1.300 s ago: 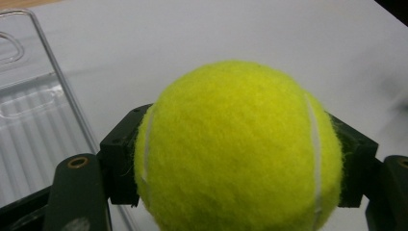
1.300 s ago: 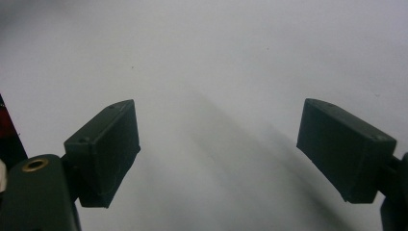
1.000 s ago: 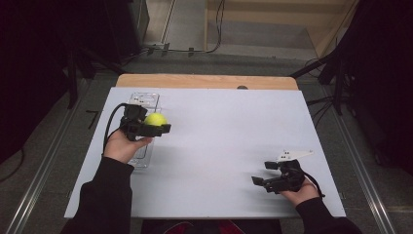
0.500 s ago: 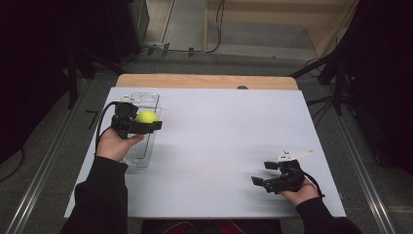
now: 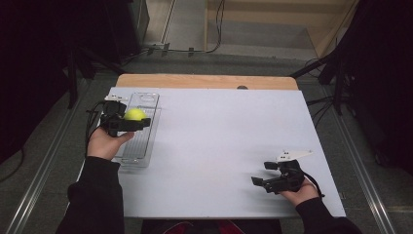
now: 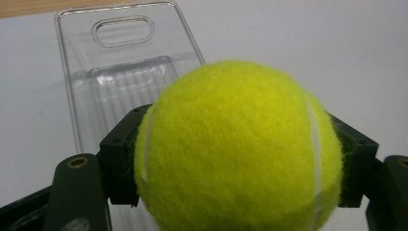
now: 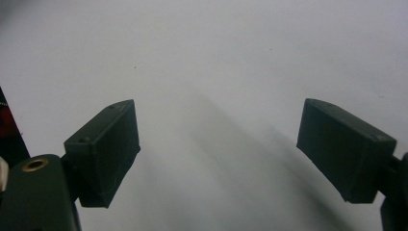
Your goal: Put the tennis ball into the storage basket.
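A yellow-green tennis ball (image 5: 134, 115) (image 6: 238, 149) is clamped between the two black jaws of my left gripper (image 5: 131, 119) (image 6: 238, 163), which is shut on it. The ball hangs over a clear plastic tray (image 5: 141, 134) (image 6: 120, 72) lying at the left side of the white table (image 5: 219, 141). Near the table's front right corner my right gripper (image 5: 263, 173) (image 7: 219, 149) rests in a hand, jaws spread wide and open, with bare white tabletop between them.
The tray has a handle slot at its far end (image 6: 122, 31) and a ribbed floor. A wooden strip (image 5: 204, 80) runs along the table's far edge. Dark stands and cables (image 5: 336, 73) flank the table on the floor.
My left gripper has carried the ball leftward, from the tray's right edge to above the tray. The right gripper has stayed in place.
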### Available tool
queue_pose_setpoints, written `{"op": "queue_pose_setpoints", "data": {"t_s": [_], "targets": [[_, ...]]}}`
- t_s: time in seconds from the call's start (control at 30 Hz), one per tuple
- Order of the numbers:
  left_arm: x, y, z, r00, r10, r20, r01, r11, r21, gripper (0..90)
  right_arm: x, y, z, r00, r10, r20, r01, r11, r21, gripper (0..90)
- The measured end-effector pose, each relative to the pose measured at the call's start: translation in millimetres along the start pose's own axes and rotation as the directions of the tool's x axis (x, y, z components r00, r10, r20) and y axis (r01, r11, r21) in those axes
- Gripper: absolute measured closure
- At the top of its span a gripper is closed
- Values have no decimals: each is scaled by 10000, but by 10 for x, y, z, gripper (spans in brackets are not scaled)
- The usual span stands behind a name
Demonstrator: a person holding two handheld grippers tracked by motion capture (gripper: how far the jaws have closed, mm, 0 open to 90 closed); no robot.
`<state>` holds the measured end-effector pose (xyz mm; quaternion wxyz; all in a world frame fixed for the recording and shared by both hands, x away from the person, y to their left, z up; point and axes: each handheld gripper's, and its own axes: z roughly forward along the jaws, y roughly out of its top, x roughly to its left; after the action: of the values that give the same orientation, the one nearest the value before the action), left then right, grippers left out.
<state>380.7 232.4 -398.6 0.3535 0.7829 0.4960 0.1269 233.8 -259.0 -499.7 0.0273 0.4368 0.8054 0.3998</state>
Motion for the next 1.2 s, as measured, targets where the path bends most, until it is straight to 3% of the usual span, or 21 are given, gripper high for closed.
{"op": "queue_pose_setpoints", "data": {"t_s": [0.93,1.2], "targets": [[157,-90,167,9977,-591,-320,600,9978,273,251,-8,-6,-4,10000,-38,23,38,10000,14,129],[149,-128,272,9972,-581,-478,607,9967,538,250,-3,-6,-3,10000,-3,20,3,10000,20,129]]}}
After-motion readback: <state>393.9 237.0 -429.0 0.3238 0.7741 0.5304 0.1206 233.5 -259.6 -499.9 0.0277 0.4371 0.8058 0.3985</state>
